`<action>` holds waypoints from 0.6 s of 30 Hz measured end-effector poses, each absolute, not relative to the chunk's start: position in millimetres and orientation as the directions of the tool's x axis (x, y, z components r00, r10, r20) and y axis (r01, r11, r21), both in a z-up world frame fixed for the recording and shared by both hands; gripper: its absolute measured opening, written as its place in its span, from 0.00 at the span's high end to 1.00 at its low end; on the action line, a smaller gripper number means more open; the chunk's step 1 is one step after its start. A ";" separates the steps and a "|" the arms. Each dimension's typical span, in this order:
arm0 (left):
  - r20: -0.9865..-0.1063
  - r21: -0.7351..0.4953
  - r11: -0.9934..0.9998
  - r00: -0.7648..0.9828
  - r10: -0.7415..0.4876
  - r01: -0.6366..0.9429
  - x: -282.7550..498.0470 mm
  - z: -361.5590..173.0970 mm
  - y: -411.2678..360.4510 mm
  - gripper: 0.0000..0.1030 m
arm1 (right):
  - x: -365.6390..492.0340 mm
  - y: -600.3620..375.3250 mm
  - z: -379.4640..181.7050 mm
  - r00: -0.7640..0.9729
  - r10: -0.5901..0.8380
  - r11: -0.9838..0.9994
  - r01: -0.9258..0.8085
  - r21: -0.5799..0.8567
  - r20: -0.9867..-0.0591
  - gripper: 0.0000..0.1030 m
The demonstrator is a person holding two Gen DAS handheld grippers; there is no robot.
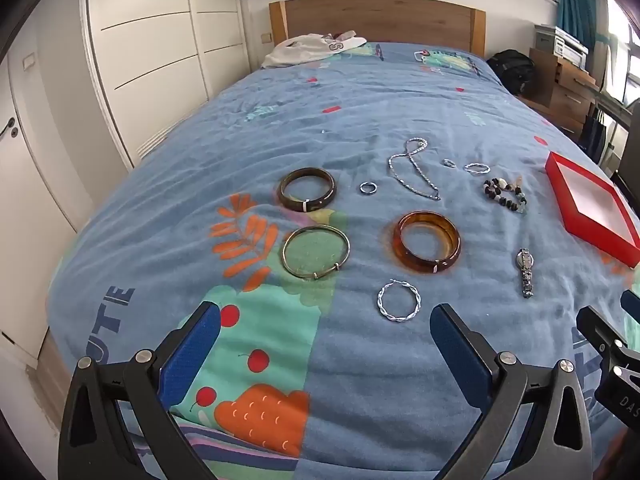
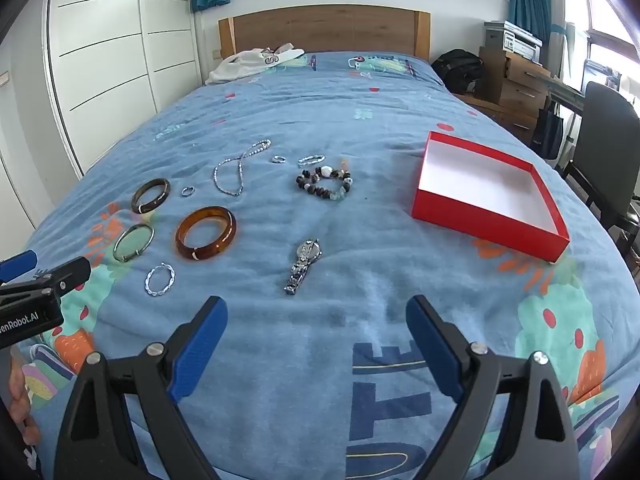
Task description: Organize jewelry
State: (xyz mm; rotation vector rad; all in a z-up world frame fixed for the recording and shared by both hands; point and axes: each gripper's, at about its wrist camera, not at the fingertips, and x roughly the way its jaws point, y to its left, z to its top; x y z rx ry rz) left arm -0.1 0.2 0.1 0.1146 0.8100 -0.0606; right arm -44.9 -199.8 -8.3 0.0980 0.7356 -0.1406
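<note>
Jewelry lies spread on the blue bedspread. An amber bangle [image 1: 426, 246] [image 2: 205, 232], a dark bangle [image 1: 307, 194] [image 2: 151, 195], a thin metal bangle [image 1: 316, 252] [image 2: 133, 242], a twisted silver hoop [image 1: 399, 301] [image 2: 160, 279], a silver watch [image 1: 525, 272] [image 2: 304, 265], a beaded bracelet [image 1: 505, 195] [image 2: 325, 184], a chain necklace [image 1: 414, 168] [image 2: 238, 168] and small rings sit apart. The open red box [image 2: 490, 194] [image 1: 592, 208] stands at the right, empty. My left gripper [image 1: 325, 320] hovers open before the hoop. My right gripper [image 2: 317, 314] is open just short of the watch.
A folded white garment [image 1: 312, 49] lies by the wooden headboard [image 1: 376, 16]. White wardrobe doors [image 1: 152, 48] stand left of the bed. A black chair [image 2: 604, 148], a backpack [image 2: 458, 68] and wooden drawers [image 2: 516, 84] stand to the right. A hand shows at the right wrist view's lower left edge.
</note>
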 end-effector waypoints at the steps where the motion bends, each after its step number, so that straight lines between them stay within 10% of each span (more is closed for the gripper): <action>1: -0.725 0.077 0.992 0.688 -0.012 0.098 -0.3 0.3 0.1 0.00 | -44.7 -199.9 -6.8 0.733 -0.094 0.986 0.161 0.038 -0.674 0.11; 18: -0.725 0.056 0.996 0.689 -0.009 0.072 -8.2 17.5 5.0 0.00 | -49.5 -192.1 3.8 0.734 -0.063 0.993 0.113 0.031 -0.676 0.11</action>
